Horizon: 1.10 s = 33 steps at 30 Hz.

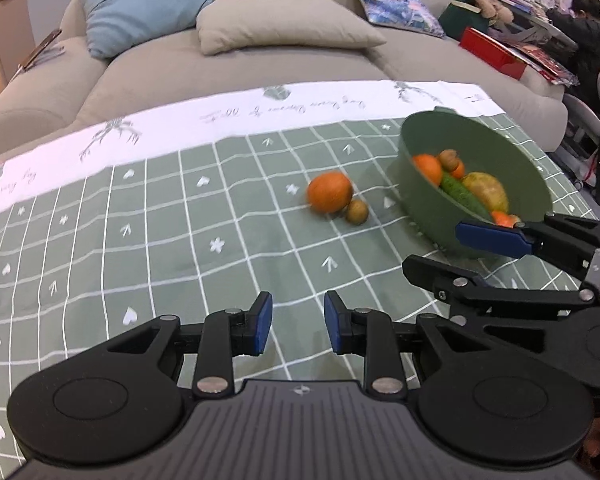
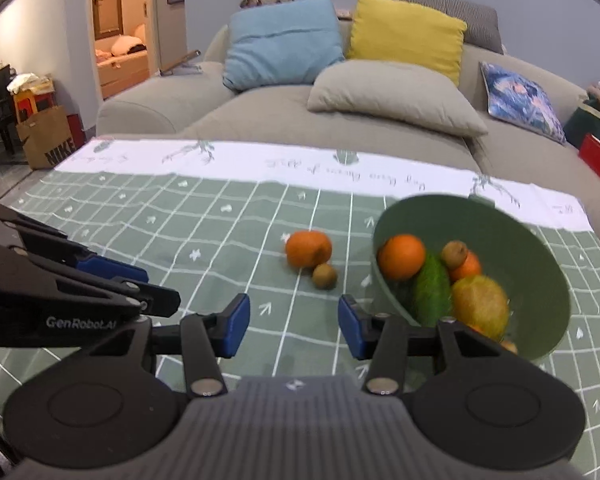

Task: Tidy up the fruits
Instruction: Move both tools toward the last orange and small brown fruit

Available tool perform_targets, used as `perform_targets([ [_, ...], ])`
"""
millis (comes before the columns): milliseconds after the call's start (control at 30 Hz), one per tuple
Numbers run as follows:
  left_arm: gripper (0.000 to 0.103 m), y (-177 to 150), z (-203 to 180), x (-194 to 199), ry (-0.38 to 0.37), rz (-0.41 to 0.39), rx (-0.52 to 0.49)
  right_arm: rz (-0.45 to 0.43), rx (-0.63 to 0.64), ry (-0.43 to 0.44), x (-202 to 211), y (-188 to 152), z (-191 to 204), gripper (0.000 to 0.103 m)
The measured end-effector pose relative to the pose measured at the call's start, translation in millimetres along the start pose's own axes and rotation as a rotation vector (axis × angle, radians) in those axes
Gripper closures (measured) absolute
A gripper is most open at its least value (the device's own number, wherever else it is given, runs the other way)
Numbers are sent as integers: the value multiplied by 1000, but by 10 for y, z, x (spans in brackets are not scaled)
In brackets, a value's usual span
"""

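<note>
An orange point(image 1: 330, 192) point(image 2: 308, 248) lies on the green checked tablecloth point(image 1: 180, 240) with a small brown kiwi point(image 1: 357, 211) point(image 2: 325, 275) touching it. To their right stands a green bowl point(image 1: 495, 140) point(image 2: 539, 248) holding an orange point(image 2: 401, 257), a green cucumber point(image 2: 431, 288), a yellow mango point(image 2: 479, 304), a kiwi and other fruit. My left gripper point(image 1: 298, 326) is open and empty, above the cloth, short of the loose fruit. My right gripper point(image 2: 294, 326) is open and empty, near the bowl's left edge; it also shows in the left wrist view point(image 1: 459, 248).
A grey sofa point(image 2: 339, 128) with blue, yellow, beige and patterned cushions runs behind the table. A red box point(image 1: 491, 54) and clutter sit at the right. A person point(image 1: 587, 32) sits far right. A paper bag point(image 2: 48, 136) stands on the floor left.
</note>
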<state>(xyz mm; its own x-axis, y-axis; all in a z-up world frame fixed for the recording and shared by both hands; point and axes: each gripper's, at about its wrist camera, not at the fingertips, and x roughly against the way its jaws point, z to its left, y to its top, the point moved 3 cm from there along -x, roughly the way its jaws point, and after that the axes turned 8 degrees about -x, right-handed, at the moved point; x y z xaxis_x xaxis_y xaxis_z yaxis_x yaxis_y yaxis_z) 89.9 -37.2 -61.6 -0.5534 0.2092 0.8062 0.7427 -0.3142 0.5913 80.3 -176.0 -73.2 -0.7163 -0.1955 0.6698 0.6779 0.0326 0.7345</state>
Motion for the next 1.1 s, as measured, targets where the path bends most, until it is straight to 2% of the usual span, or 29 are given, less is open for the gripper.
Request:
perform_targets([
  [133,72,-28,67,-43,8,-2,29,23,-4,-32,-172,-22,3,61],
  [200,71,-22,97,-61,14,-3,32,39,13,-46,-271,13,15,67],
  [400,72,46,208,-108,6,-11,44,81,207,14,-521,246,94,69],
  [600,71,112,316,-159,20,-22,51,209,460,82,-848,484,80,70],
  [767,71,141,375,-231,17,-21,49,327,613,119,-1086,542,39,71],
  [933,71,144,389,-304,16,-25,24,417,692,134,-1306,567,54,74],
  [1100,71,151,437,-357,-15,-37,51,500,716,118,-1513,589,64,74],
])
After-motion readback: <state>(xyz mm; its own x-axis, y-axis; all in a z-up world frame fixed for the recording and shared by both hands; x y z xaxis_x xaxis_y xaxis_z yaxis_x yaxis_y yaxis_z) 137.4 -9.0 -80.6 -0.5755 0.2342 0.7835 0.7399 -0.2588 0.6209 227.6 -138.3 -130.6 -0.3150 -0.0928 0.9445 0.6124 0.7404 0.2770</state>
